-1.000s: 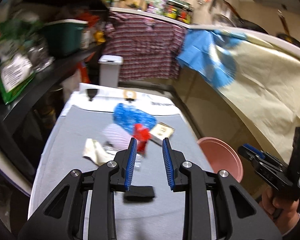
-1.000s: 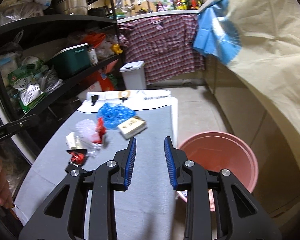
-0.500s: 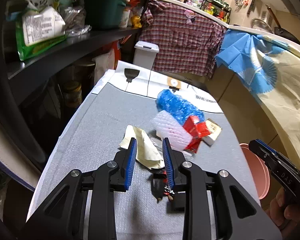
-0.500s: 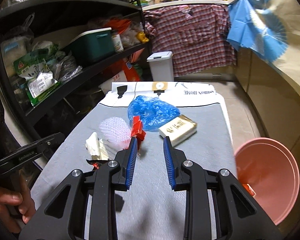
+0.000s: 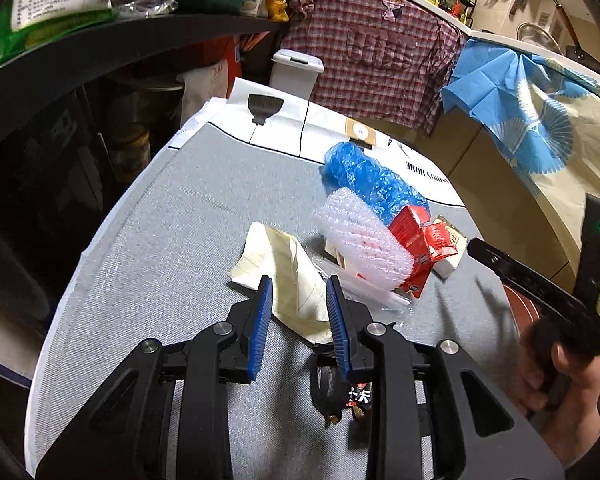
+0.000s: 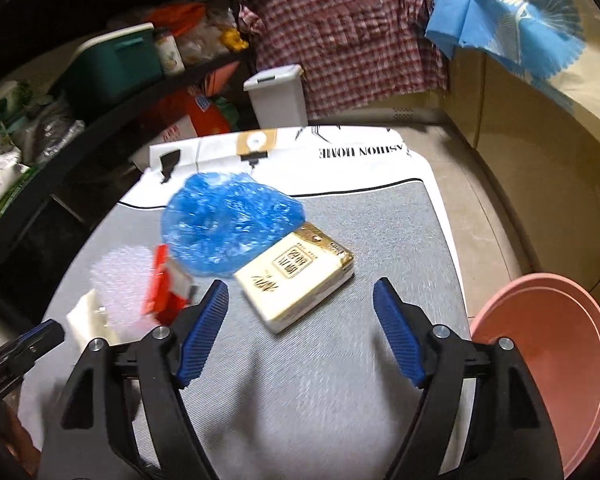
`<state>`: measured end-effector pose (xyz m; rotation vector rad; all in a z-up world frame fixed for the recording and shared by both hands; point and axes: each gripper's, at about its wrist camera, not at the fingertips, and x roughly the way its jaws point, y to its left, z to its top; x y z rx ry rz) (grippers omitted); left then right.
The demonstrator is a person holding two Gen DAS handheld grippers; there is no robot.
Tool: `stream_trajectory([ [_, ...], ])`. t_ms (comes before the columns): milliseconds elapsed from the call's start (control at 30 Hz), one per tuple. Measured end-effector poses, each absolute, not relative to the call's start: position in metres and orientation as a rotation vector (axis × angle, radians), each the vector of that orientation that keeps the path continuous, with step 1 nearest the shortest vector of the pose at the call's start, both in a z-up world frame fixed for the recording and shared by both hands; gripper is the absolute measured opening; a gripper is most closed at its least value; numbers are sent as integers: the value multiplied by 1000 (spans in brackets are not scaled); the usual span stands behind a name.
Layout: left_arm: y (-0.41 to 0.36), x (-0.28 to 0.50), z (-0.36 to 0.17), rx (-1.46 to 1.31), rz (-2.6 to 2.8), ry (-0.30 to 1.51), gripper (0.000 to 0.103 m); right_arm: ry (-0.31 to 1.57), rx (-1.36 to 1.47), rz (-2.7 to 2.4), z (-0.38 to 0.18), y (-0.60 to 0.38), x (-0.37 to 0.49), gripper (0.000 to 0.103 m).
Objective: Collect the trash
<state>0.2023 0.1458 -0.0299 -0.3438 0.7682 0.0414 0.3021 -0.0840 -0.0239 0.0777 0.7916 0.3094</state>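
Grey woven table cover [image 6: 340, 380] filled both views, with dark storage shelves along one side and a pink plastic basin [image 6: 548, 360] waiting just off the table's edge; compared with a second before, both hands had dropped in close over the litter. On the right, the right gripper [image 6: 300, 312] had just sprung its jaws wide, where half a second earlier they stood narrow, and the cream and gold paper packet [image 6: 296, 280] lay on the cloth just ahead of the gap, not yet between the pads. That looked like a set-up to straddle the packet. Over on the left, the left gripper [image 5: 300, 312] was only partly parted, barely wider than before, its blue pads flanking the crumpled cream paper scrap [image 5: 288, 276] without visibly pressing on it, so nothing was gripped yet. Close by lay the white bubble wrap [image 5: 360, 240], the red cartons [image 5: 420, 236] and the crinkled blue plastic bag [image 6: 228, 220], all untouched on the cloth. Every piece was on the table, none lifted toward the basin
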Motion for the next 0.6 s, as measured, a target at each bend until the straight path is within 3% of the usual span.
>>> stream_trajectory([
  [300, 144, 211, -38, -347, 24, 785, 34, 855, -43, 371, -42, -61, 332, 86],
  [533, 140, 216, -45, -334, 21, 812, 34, 889, -71, 376, -51, -58, 336, 86],
  [600, 139, 217, -45, -330, 21, 815, 34, 888, -75, 377, -51, -57, 335, 77],
])
